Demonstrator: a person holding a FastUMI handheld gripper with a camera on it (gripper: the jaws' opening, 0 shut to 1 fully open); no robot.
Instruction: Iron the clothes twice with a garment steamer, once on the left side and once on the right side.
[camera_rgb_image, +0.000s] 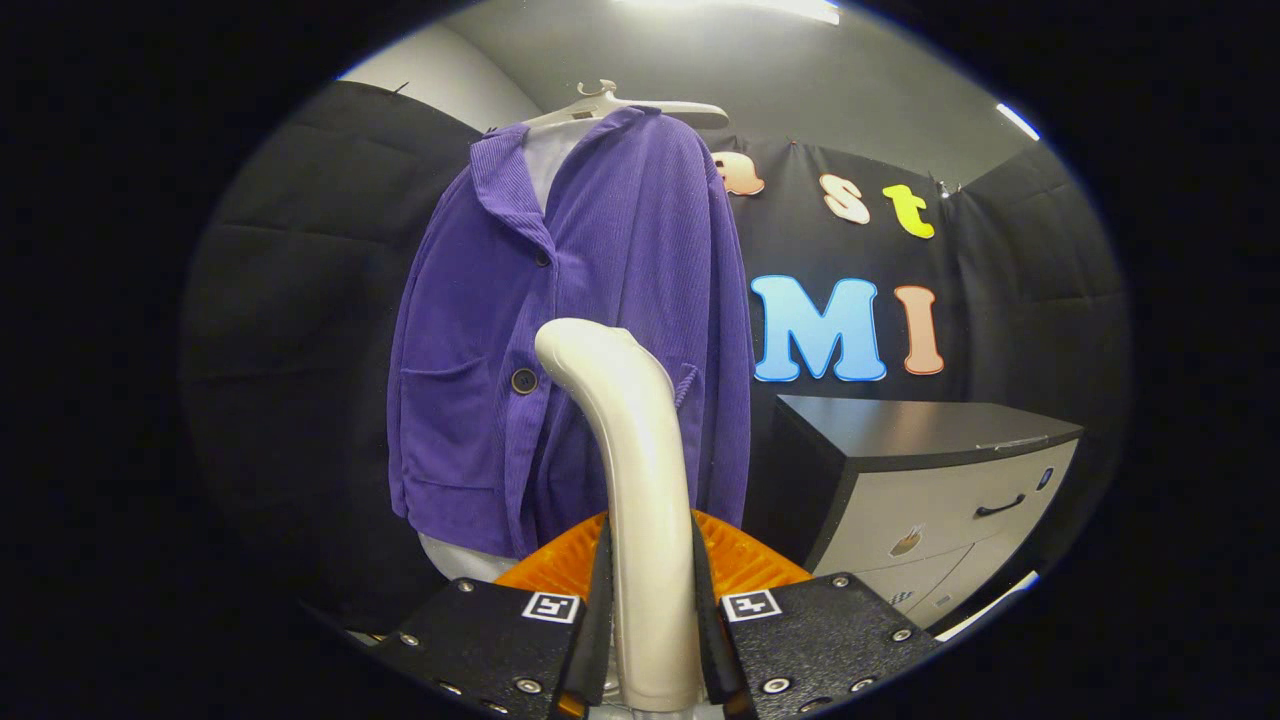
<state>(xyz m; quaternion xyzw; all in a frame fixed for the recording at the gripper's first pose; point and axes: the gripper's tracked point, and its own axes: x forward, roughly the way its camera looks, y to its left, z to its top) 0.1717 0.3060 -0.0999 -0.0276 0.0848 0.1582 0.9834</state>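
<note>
Jaws: clenched on the garment steamer's handle; both black fingers (598, 600) press its sides, one on each flank, with no gap showing.
Gripper: the gripper (650, 610) sits low and centred, each finger block carrying a small square black-and-white marker on its top face.
Garment steamer: the cream-white garment steamer (630, 470) rises upright from between the fingers, then bends over toward the left at its rounded top; its head points at the jacket, and whether it touches the cloth cannot be told.
Orange part: a ribbed orange piece (745, 560) spreads out just behind the fingers on both sides of the handle.
Left wall: black cloth, plain and creased, stands left of the jacket.
Purple jacket: the purple corduroy jacket (480, 330) hangs just beyond the steamer, front facing the fingers, collar open, dark buttons down the placket, a patch pocket on its lower left panel. The steamer's head overlaps its lower middle, right of the lowest button.
Hanger: a white plastic hanger (640, 105) carries the jacket at the shoulders, its hook at the top.
White lining: a pale garment or form (455, 560) shows at the neck opening and below the hem.
Cabinet: a drawer cabinet (930, 480) with a dark top and pale drawer fronts stands right of the jacket, well apart from it, a black handle on the upper drawer.
</note>
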